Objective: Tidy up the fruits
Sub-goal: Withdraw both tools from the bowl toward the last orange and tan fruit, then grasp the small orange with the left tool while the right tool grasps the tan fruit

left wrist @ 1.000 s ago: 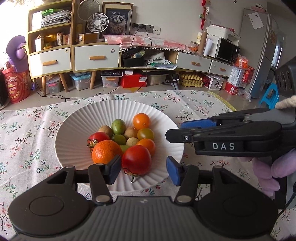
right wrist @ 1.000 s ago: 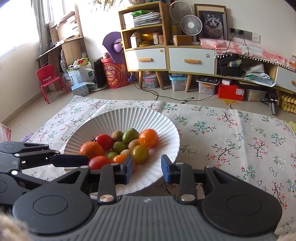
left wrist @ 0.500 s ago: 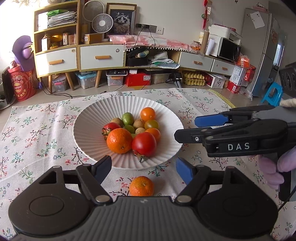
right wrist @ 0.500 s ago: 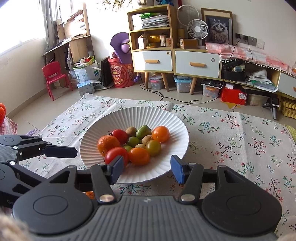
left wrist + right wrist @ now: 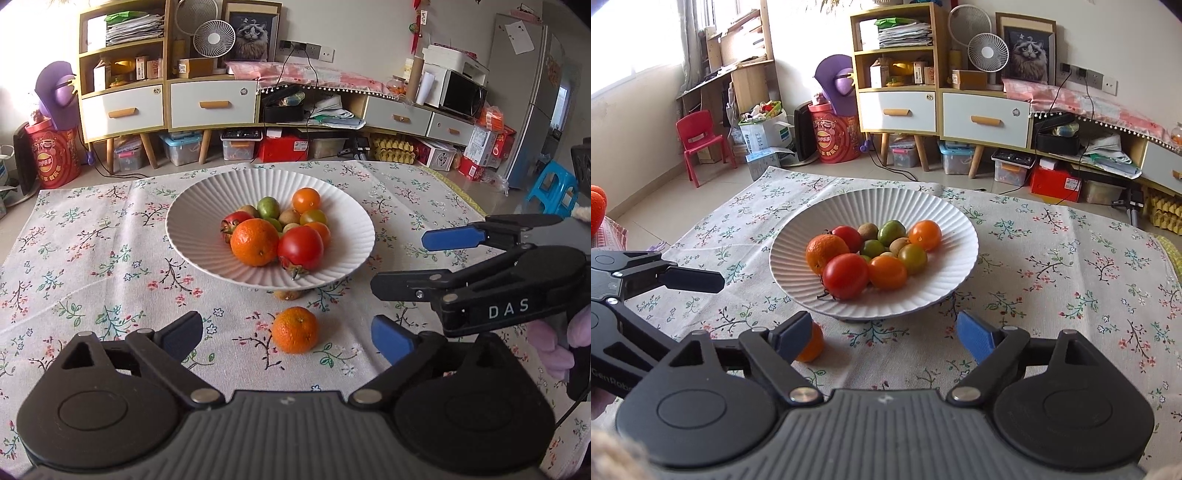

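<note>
Both hand-held grippers have drawn back from the white plate (image 5: 207,254) since a second ago, and a loose mandarin (image 5: 295,329) now shows on the floral cloth (image 5: 92,258) over the desk, just in front of the plate. Left hand-held gripper (image 5: 286,338) gapes wide around that mandarin without touching it; right hand-held gripper (image 5: 884,338) hangs released too, its left finger hiding part of the fruit. A small brown fruit (image 5: 288,294) peeks from under the plate's near rim, with the heaped tomatoes (image 5: 846,275) and orange (image 5: 255,242) beyond.

Both wrist cameras look forward and slightly down from the near edge of the tablecloth (image 5: 92,236), left beside right, sharing the plate (image 5: 199,206) of fruit close ahead.
</note>
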